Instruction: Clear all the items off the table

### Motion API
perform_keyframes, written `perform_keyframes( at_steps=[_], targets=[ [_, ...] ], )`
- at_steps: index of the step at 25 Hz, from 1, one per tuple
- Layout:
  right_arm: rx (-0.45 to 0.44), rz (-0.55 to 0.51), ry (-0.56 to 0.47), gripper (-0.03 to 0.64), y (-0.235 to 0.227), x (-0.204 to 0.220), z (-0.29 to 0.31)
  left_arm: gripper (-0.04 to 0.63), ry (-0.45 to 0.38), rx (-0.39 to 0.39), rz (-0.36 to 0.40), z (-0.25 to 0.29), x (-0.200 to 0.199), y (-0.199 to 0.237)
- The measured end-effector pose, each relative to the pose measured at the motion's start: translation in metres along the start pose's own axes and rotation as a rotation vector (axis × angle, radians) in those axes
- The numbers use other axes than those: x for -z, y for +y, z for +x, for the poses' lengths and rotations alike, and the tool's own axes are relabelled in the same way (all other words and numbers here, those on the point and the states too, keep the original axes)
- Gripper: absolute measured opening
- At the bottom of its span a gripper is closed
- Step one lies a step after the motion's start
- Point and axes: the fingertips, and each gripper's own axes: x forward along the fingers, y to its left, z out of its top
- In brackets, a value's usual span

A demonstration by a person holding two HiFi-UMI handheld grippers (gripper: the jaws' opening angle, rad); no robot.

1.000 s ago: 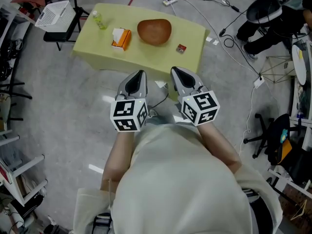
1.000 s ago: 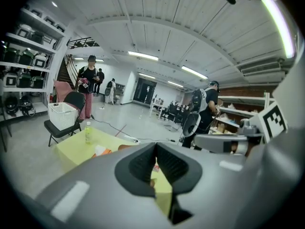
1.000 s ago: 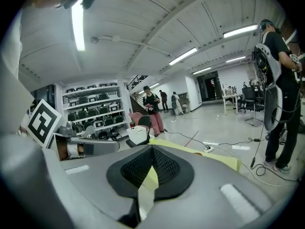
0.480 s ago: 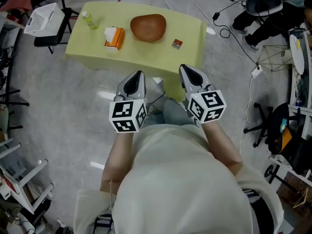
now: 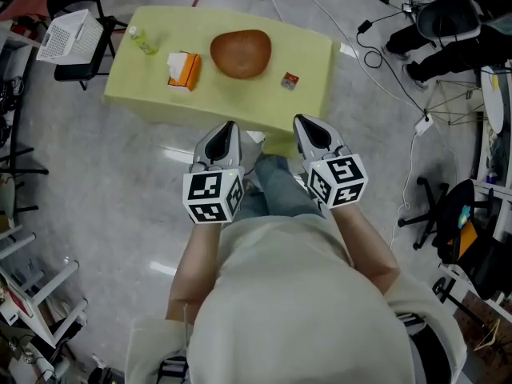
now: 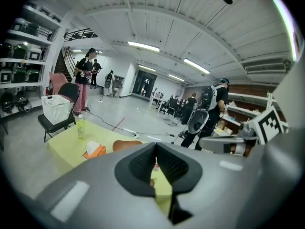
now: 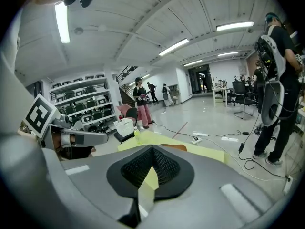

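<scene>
Four items well beyond fingers.

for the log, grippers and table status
Left gripper, right gripper shut, empty. Brown wooden bowl, orange tissue box, green bottle, small red packet on yellow table. Nothing blocking.

No word, brand or number is legible in any view. Black-and-white square markers (coded patterns, not lettering) sit on the cubes of the left gripper and right gripper. Print on the small red packet is too small to read.
</scene>
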Motion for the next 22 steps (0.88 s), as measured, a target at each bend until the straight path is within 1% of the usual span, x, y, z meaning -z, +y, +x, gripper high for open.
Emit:
perform_keyframes(
  at_steps=[4, 9, 18, 22],
  targets=[
    [-0.004, -0.036, 0.019, -0.002, -0.021, -0.002, 0.018, 0.009, 0.015, -0.019, -0.008, 0.024, 0.0, 0.003],
    [0.003, -0.028, 0.049, -0.002, -0.054, 0.006, 0.039, 0.009, 0.045, -0.049, -0.021, 0.055, 0.009, 0.008],
    [0.014, -0.005, 0.135, -0.002, -0.113, 0.033, 0.086, 0.009, 0.107, -0.089, -0.041, 0.12, 0.034, 0.015],
    [0.022, -0.015, 0.173, -0.002, -0.134, 0.049, 0.111, 0.009, 0.136, -0.087, -0.047, 0.153, 0.047, 0.015]
  ],
)
